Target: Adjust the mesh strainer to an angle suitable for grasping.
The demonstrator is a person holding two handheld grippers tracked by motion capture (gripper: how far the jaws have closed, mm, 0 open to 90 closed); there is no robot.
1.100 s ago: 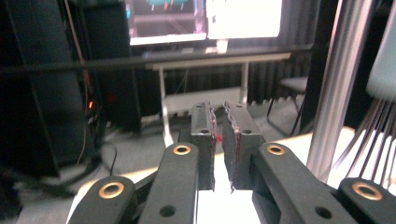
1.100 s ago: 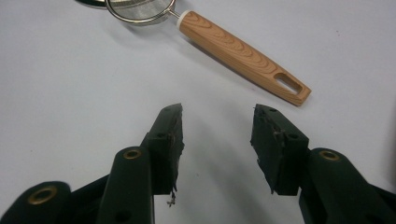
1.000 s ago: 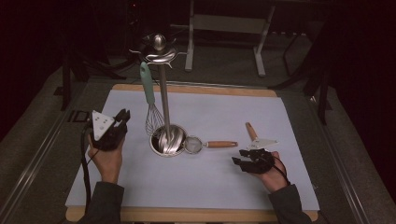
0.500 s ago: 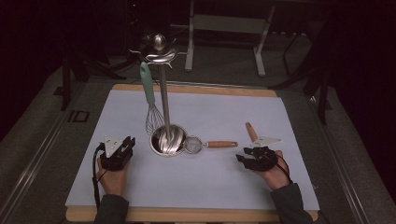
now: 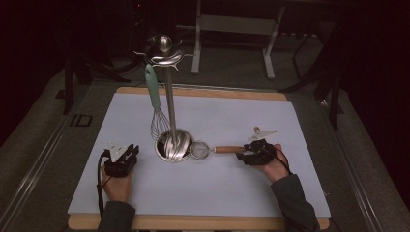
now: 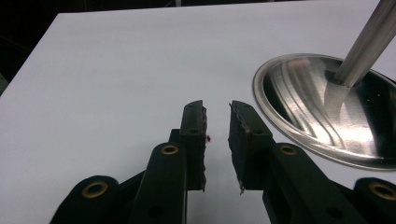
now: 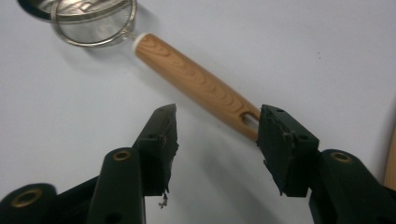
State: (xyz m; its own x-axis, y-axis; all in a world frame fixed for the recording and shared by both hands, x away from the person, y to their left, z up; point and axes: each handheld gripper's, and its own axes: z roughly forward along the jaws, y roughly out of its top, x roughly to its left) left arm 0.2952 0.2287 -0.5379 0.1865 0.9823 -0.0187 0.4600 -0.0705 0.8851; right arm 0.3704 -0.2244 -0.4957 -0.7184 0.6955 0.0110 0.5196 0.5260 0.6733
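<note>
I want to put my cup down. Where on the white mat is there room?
The white mat is bare along its far right side and on its near strip between the two hands. The middle is crowded: the utensil stand, hanging whisk and small strainer.

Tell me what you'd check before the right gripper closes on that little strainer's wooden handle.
1. Right gripper open wide enough: ok, its jaws have just been opening and stand apart with nothing pressed between them.
2. Handle lined up between the jaws: not ok, its end sits at the far-side jaw, off the middle of the gap.
3. Strainer free to lift: cannot tell, its mesh ring lies right at the stand's round base.
4. Left gripper out of the way: ok, it rests on the white mat on the other side of the base, jaws empty.
5. Whisk hanging clear of the strainer: ok.
</note>
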